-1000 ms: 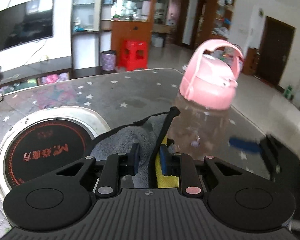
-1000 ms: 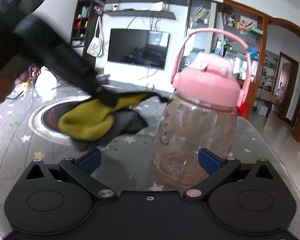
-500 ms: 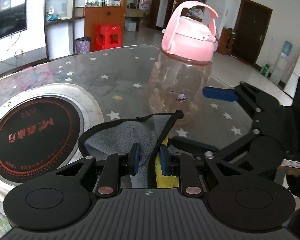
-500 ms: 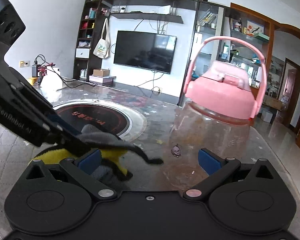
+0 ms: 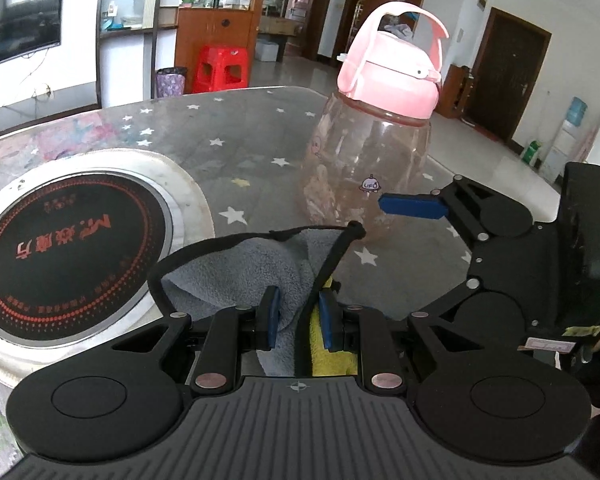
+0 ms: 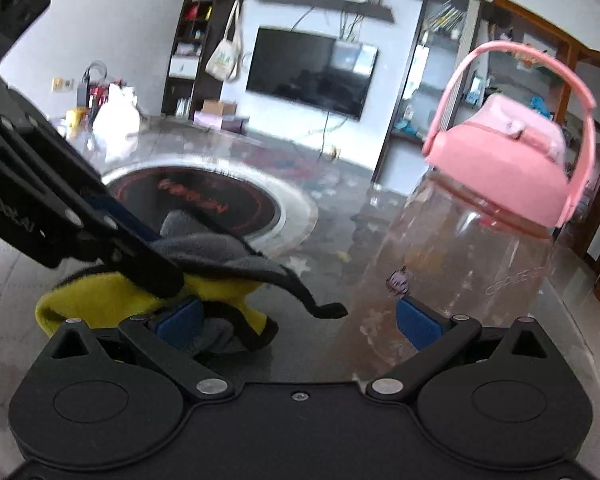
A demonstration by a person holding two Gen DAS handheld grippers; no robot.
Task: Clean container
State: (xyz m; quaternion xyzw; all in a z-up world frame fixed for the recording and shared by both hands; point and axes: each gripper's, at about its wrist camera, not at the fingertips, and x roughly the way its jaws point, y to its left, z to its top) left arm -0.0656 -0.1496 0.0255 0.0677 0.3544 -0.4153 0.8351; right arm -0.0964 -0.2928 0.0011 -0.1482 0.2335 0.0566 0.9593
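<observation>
A clear plastic bottle (image 5: 364, 164) with a pink lid and handle (image 5: 392, 80) stands on the starred table; it also shows in the right wrist view (image 6: 460, 264), to the right of centre. My left gripper (image 5: 298, 320) is shut on a grey and yellow cloth (image 5: 244, 272), held low near the bottle's base. The cloth (image 6: 204, 276) hangs in front of my right gripper (image 6: 296, 320), which is open with its right pad beside the bottle's lower wall. One right finger's blue pad (image 5: 412, 205) shows by the bottle in the left wrist view.
A round black induction plate (image 5: 66, 240) with a steel rim is set into the table on the left, also in the right wrist view (image 6: 204, 204). The table edge runs behind and right of the bottle. A red stool (image 5: 220, 68) stands on the floor beyond.
The left gripper with the cloth has come lower and closer to the bottle. The right gripper has shifted left, so the bottle now sits at its right pad.
</observation>
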